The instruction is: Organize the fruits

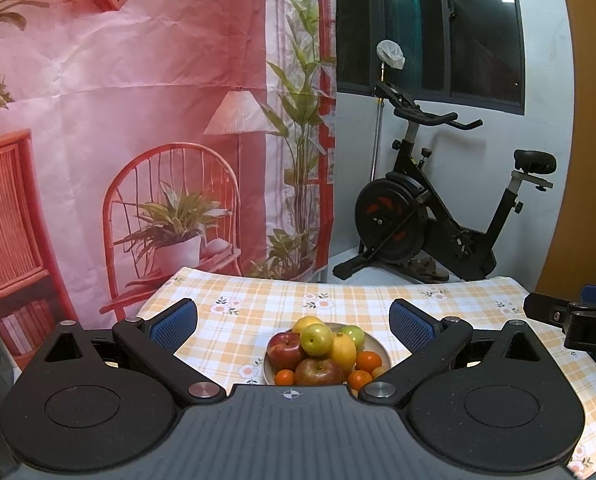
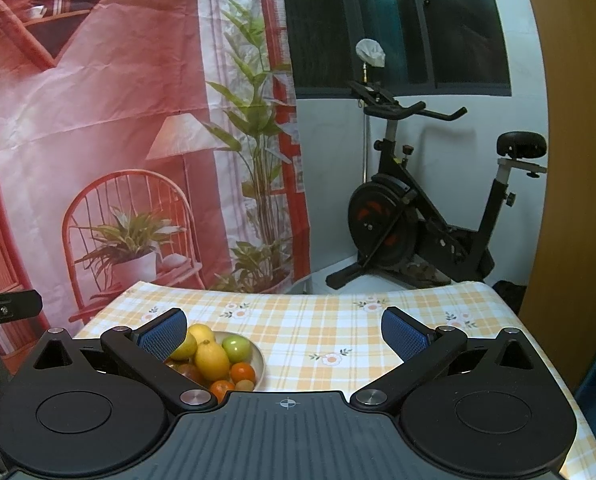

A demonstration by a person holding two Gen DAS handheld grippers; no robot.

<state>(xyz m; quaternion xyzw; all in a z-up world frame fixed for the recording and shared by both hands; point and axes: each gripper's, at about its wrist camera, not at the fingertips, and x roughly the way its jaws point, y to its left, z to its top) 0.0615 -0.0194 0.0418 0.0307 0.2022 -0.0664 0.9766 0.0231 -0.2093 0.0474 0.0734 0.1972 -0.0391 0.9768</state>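
While both spread wide | left gripper [image 1: 294, 322] faces fruit bowl [image 1: 383, 350] | right gripper [image 2: 284, 330] beside it

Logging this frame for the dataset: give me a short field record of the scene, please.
surface: table with yellow checked floral tablecloth
container: round plate, fruit heaped on it
fruit: red apples, green apples, lemons, small oranges
left gripper: open, holds nothing, plate between its fingers in view
right gripper: open, holds nothing, plate towards its left finger
background: exercise bike, printed backdrop
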